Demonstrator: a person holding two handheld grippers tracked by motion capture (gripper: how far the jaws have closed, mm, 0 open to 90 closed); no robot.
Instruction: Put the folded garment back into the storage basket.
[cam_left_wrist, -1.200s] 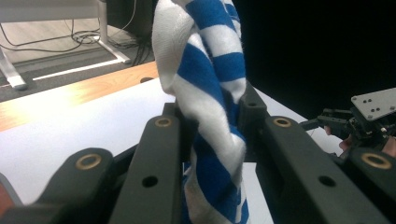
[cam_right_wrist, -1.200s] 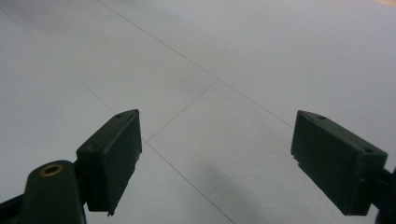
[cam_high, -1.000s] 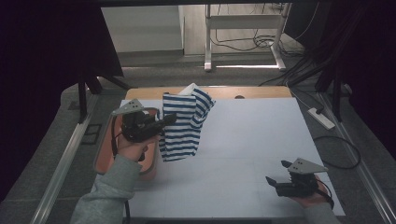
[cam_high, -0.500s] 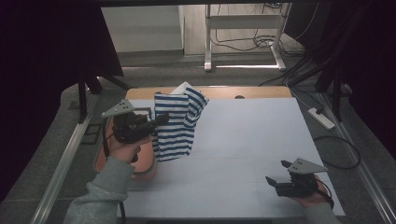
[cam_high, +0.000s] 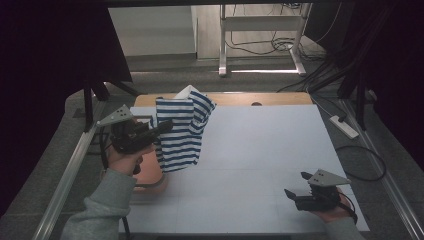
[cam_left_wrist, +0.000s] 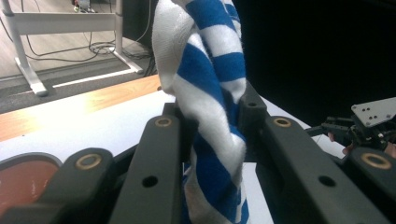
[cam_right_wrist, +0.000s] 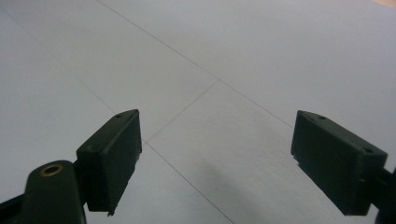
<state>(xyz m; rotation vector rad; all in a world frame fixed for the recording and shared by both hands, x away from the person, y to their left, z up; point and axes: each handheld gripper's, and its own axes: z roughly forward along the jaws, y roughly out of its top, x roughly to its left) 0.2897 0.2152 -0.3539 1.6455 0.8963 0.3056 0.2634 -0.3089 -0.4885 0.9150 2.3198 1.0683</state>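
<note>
A blue-and-white striped cloth (cam_high: 181, 130) hangs above the left side of the white table (cam_high: 260, 150). My left gripper (cam_high: 166, 126) is shut on its upper edge, and in the left gripper view the bunched cloth (cam_left_wrist: 210, 116) is pinched between the two black jaws. The cloth's lower end dangles just over an orange-red tray (cam_high: 150, 172). My right gripper (cam_high: 291, 195) rests low near the table's front right corner, jaws wide open. In the right gripper view its fingers (cam_right_wrist: 112, 154) frame bare table with nothing between them.
The orange-red tray (cam_left_wrist: 23, 179) lies at the table's left edge under my left hand. A wooden strip (cam_high: 260, 98) runs along the far edge. Metal rails (cam_high: 65, 175) flank the table. A power strip (cam_high: 344, 125) and cables lie on the floor to the right.
My left hand has carried the striped cloth to the left and slightly up, so it hangs more over the tray. The right gripper has stayed where it was.
</note>
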